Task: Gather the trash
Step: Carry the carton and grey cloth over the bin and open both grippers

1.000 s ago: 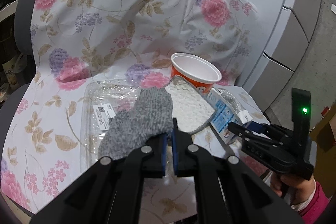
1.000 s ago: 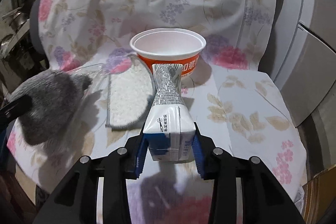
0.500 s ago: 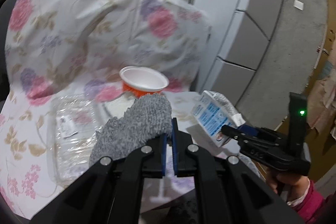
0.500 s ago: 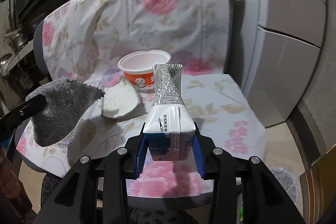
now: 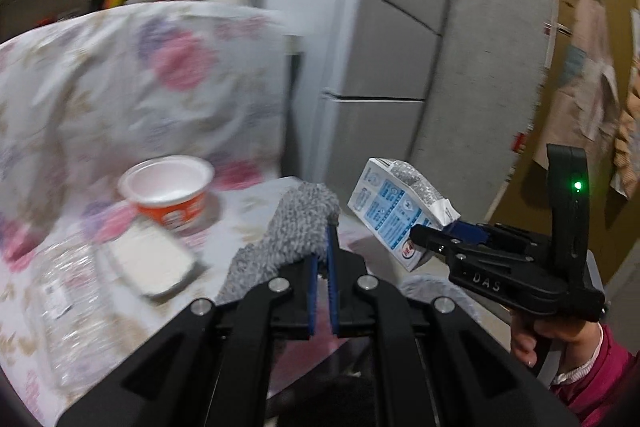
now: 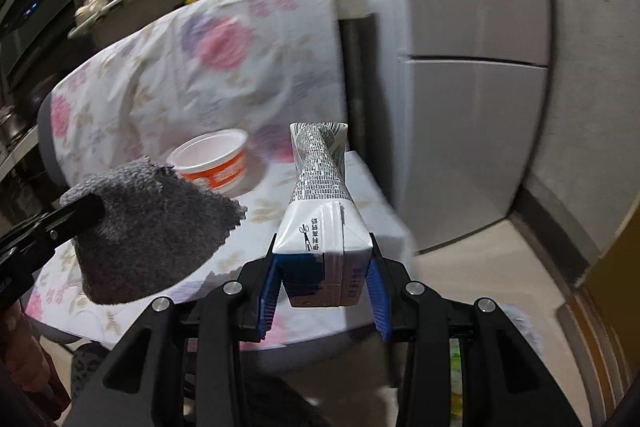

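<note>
Two items are held clear of the table. Left gripper (image 5: 322, 281): jaws closed on a grey cloth (image 5: 298, 227), soft and limp, pinched at its edge. Right gripper (image 6: 324, 289): jaws clamp a light, crushable carton (image 6: 320, 227) at its stiff base. Cup (image 5: 168, 189) remains at 10 o'clock.

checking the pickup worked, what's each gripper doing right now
left gripper: closed on the grey cloth
right gripper: closed on the milk carton
</note>
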A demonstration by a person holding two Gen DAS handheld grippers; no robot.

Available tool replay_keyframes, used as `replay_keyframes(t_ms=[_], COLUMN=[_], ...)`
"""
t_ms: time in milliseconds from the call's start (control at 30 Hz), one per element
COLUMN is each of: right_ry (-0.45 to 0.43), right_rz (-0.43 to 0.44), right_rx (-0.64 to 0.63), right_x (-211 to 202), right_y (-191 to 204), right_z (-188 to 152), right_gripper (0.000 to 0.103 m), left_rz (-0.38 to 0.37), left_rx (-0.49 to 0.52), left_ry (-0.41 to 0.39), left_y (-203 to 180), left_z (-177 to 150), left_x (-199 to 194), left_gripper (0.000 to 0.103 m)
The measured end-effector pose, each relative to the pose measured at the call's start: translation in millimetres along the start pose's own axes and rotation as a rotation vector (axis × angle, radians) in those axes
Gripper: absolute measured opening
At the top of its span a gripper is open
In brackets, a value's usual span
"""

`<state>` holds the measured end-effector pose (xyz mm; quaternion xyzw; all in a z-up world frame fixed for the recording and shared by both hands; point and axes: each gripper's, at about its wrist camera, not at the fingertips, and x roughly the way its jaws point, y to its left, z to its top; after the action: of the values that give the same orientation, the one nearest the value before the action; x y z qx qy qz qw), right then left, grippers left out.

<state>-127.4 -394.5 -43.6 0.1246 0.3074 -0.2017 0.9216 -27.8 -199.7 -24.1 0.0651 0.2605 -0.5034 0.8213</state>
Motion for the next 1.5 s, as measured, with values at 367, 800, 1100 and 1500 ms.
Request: replay_keyframes(t_ms=[367, 800, 1100, 1500], right_ry=[-0.002, 0.123, 0.167, 0.139], right_rz=[-0.237, -0.317, -0.310, -0.356], right_rx=[0.184, 0.319, 0.373, 0.434], right_x=[-60, -52, -17, -12], right_y=[-120, -171, -204, -230], right_z=[-42, -127, -145, -136], right_gripper=[0.040, 0.040, 0.040, 0.049], left_rz=[-0.270, -0.338, -0.353, -0.348], left_rx=[0.154, 0.172, 0.158, 0.133], left_ry=[0.015, 0.216, 0.281, 0.301], left_y=[-113, -172, -187, -174], left_z=[0, -64, -62, -55], left_x=[49, 145, 191, 207], left_gripper=[0.004, 0.004, 0.004, 0.061])
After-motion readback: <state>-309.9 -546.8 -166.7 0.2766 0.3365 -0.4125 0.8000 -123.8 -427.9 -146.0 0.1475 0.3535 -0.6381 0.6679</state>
